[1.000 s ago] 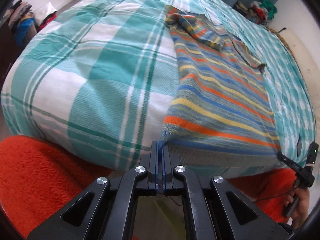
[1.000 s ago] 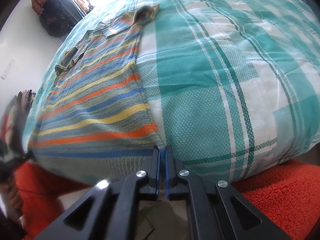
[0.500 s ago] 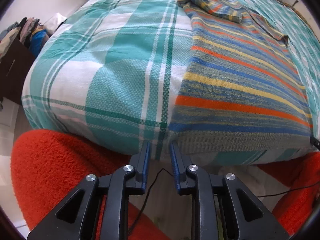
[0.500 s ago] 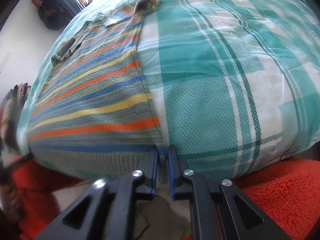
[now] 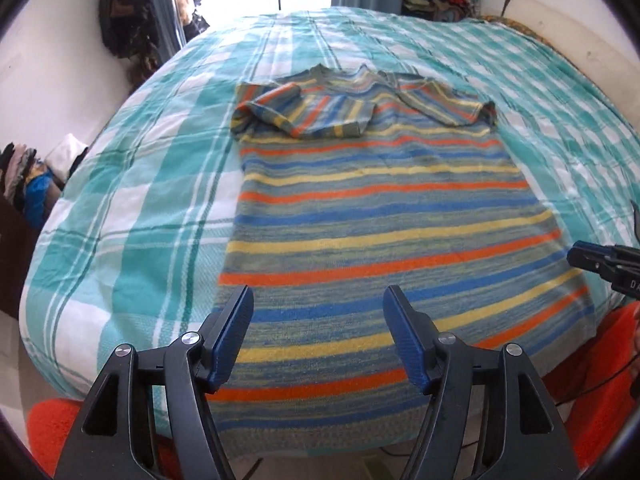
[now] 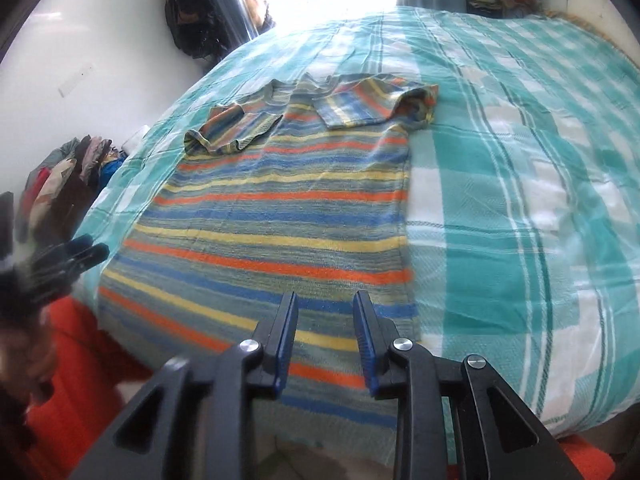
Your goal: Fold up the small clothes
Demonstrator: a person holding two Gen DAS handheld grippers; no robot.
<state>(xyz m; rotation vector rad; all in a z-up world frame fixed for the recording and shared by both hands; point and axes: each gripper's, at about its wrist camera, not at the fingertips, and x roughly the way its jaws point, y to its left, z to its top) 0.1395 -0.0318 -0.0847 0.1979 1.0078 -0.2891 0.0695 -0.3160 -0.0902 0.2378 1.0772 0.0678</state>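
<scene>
Sweater (image 5: 384,216), striped in orange, blue and yellow, lies flat across the middle of both frames on the teal plaid bedspread (image 5: 160,184), its hem hanging over the near edge of the bed and both sleeves folded in over the chest at the top. At the bottom of the left wrist view the left gripper (image 5: 318,336) hovers over the hem with its jaws spread wide and nothing between them. At the bottom of the right wrist view the right gripper (image 6: 326,338) hangs over the sweater's lower right part, jaws parted more narrowly and also empty.
</scene>
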